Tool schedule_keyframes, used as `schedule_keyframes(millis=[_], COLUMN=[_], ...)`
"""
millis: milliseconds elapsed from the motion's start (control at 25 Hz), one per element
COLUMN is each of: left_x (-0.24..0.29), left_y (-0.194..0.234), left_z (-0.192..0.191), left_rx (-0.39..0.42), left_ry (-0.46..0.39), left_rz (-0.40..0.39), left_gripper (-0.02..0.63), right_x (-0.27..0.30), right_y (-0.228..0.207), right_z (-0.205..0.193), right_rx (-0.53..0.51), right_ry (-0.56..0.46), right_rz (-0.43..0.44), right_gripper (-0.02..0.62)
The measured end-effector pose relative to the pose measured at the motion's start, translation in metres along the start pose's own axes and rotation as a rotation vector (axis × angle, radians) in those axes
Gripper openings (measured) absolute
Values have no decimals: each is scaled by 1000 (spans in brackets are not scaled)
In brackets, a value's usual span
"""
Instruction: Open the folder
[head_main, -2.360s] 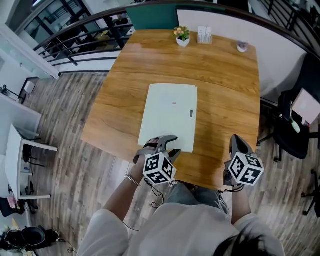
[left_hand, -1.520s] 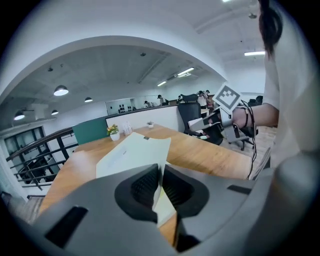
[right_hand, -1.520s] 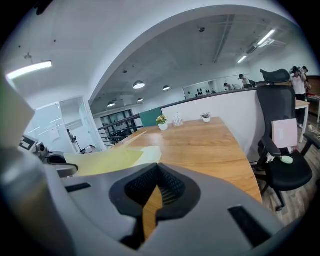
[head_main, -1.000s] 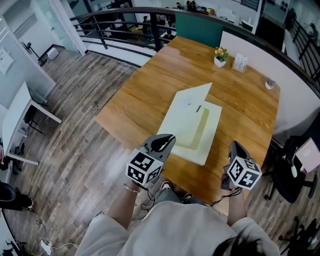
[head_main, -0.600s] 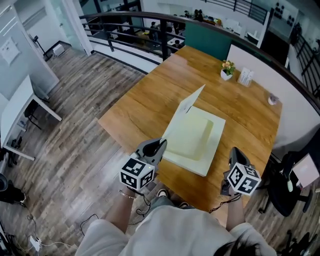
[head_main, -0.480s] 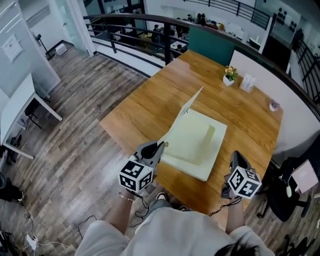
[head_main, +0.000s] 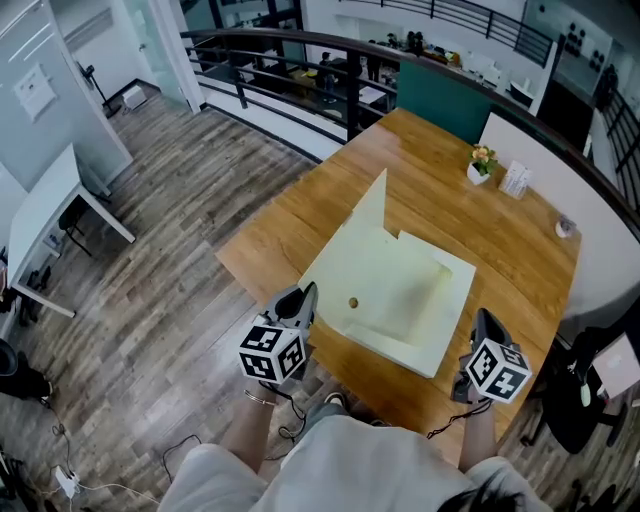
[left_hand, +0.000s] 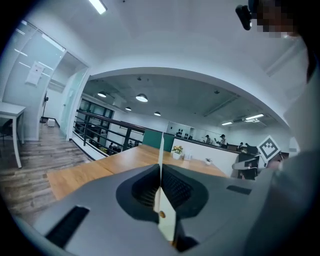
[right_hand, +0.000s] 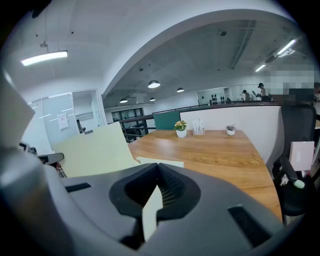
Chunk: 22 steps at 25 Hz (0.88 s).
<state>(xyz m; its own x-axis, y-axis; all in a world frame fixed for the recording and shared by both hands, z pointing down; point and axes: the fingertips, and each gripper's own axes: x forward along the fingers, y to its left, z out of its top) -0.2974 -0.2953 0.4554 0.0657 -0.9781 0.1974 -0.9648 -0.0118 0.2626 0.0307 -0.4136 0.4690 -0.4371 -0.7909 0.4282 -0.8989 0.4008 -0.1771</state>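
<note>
A pale yellow folder (head_main: 425, 300) lies on the wooden table (head_main: 290, 215), its cover (head_main: 350, 255) lifted and standing up along the left side. My left gripper (head_main: 308, 293) is shut on the cover's near corner, beside a small brass rivet (head_main: 352, 302). In the left gripper view the cover (left_hand: 161, 150) runs edge-on through the closed jaws of the left gripper (left_hand: 161, 200). My right gripper (head_main: 486, 318) hovers just right of the folder's near right corner, jaws together. In the right gripper view the right gripper (right_hand: 155, 200) shows a pale strip in its slit; the raised cover (right_hand: 95, 150) stands left.
A small flower pot (head_main: 483, 163), a white card holder (head_main: 517, 180) and a small round object (head_main: 566, 228) stand along the table's far edge. A black office chair (head_main: 600, 390) is at the right. A dark railing (head_main: 280, 80) and a white desk (head_main: 50, 215) are to the left.
The folder's cover went from flat to standing upright, swinging leftward. My left gripper moved left with the cover's corner in it. The right gripper shifted a little beside the folder.
</note>
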Motion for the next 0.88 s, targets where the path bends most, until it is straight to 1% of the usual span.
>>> schedule_keyframes(millis=[160, 360, 600, 880], left_x=[2, 4, 6, 11], left_y=[30, 68, 113, 153], left_z=[-6, -18, -45, -72], left_rx=[-83, -163, -222, -278], left_ry=[10, 29, 95, 167], left_rz=[41, 88, 192, 269], left_gripper=[5, 6, 9, 28], right_x=[12, 24, 36, 37], right_y=[11, 24, 41, 53], right_z=[-1, -2, -6, -17], right_rx=[-2, -6, -13, -25], right_ry=[13, 22, 44, 84], right_rz=[0, -9, -17, -39], right_gripper=[1, 1, 2, 2])
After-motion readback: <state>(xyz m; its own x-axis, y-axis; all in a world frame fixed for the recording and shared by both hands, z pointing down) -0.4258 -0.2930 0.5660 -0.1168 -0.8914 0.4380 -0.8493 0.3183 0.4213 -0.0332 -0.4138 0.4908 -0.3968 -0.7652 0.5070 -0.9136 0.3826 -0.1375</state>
